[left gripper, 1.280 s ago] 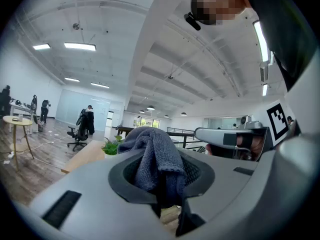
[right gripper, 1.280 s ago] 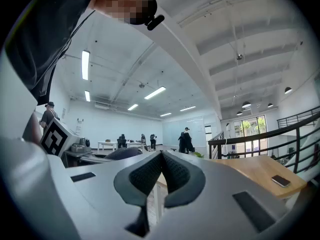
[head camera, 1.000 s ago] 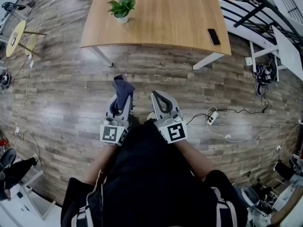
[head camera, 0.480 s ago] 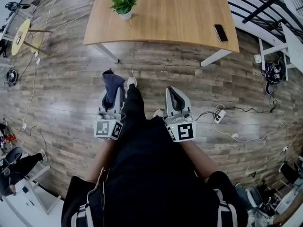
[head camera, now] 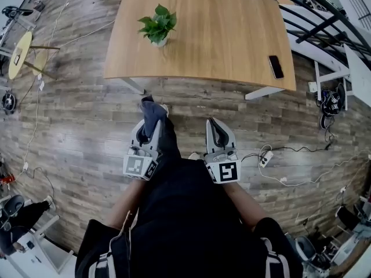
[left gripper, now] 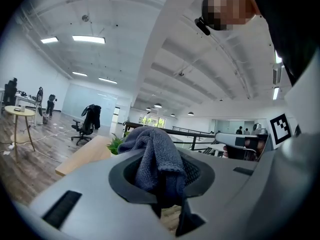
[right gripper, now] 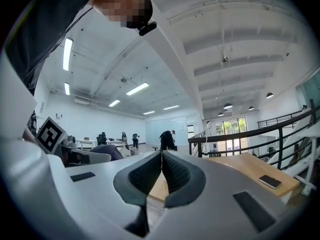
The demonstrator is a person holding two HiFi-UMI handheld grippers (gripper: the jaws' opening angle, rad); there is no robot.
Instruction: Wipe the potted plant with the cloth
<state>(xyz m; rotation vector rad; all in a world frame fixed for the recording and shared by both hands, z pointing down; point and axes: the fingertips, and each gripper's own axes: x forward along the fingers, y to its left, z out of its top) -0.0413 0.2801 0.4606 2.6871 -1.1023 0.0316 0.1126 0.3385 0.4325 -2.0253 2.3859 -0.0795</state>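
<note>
A small potted plant (head camera: pixel 157 26) with green leaves in a white pot stands on the left part of the wooden table (head camera: pixel 220 45). My left gripper (head camera: pixel 149 110) is shut on a dark blue cloth (head camera: pixel 152 117), which bunches out between its jaws (left gripper: pixel 152 164); plant leaves (left gripper: pixel 116 144) peek out behind it. My right gripper (head camera: pixel 215 127) is shut with nothing in it, its pads (right gripper: pixel 172 173) pressed together. Both grippers hang over the floor just short of the table's near edge, pointing at it.
A black phone (head camera: pixel 276 66) lies at the table's right end (right gripper: pixel 270 181). A power strip and cables (head camera: pixel 265 156) lie on the wooden floor to the right. A round side table (head camera: pixel 17 57) stands far left; black railings (head camera: pixel 324 16) run at right.
The person has walked toward the table, which now sits lower and larger in the head view. Both grippers came nearer to its front edge, still gripping as before.
</note>
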